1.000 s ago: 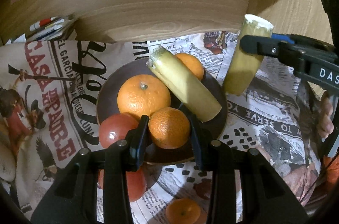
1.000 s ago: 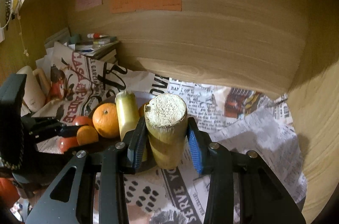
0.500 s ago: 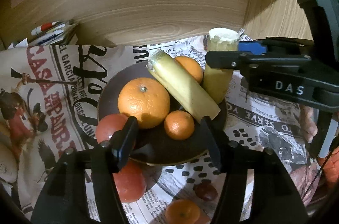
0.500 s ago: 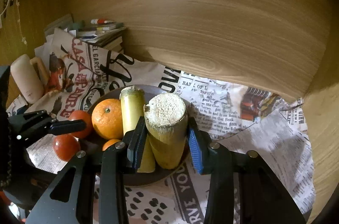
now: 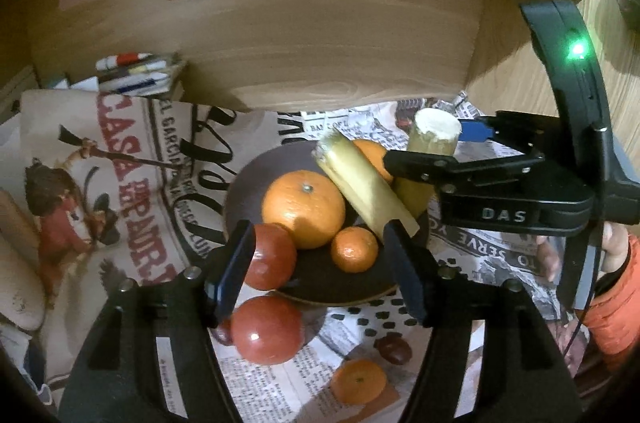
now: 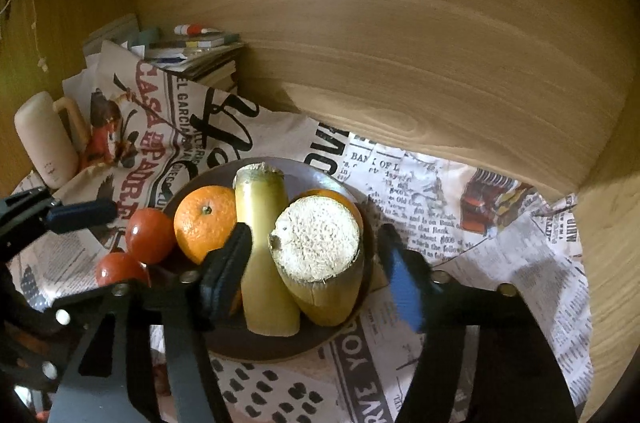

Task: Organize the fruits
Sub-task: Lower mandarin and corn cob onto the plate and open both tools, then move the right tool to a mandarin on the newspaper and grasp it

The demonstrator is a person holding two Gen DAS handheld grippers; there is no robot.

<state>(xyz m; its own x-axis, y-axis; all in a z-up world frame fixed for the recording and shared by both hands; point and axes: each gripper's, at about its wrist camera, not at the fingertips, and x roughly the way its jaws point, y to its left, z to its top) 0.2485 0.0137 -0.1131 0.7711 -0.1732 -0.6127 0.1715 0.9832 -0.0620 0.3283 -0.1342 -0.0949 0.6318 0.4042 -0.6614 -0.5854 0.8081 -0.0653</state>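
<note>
A dark plate [image 5: 320,275] [image 6: 320,179] holds a large orange [image 5: 304,207] [image 6: 204,219], a small mandarin [image 5: 354,249], a tomato [image 5: 268,255] [image 6: 150,235] and a yellow cane piece [image 5: 360,187] [image 6: 264,247]. A second cane piece [image 6: 320,259] [image 5: 430,143] stands on the plate's right side. My right gripper [image 6: 316,263] is open around it, pads apart from it. My left gripper [image 5: 320,267] is open and empty, in front of the plate.
A loose tomato [image 5: 266,329], a mandarin [image 5: 358,381] and a small dark fruit [image 5: 394,349] lie on the newspaper in front of the plate. A cream mug [image 6: 46,139] stands at left. Books [image 6: 192,55] are stacked by the wooden back wall.
My left gripper let go of the small mandarin on the plate and drew back. My right gripper brought the cane piece onto the plate and opened.
</note>
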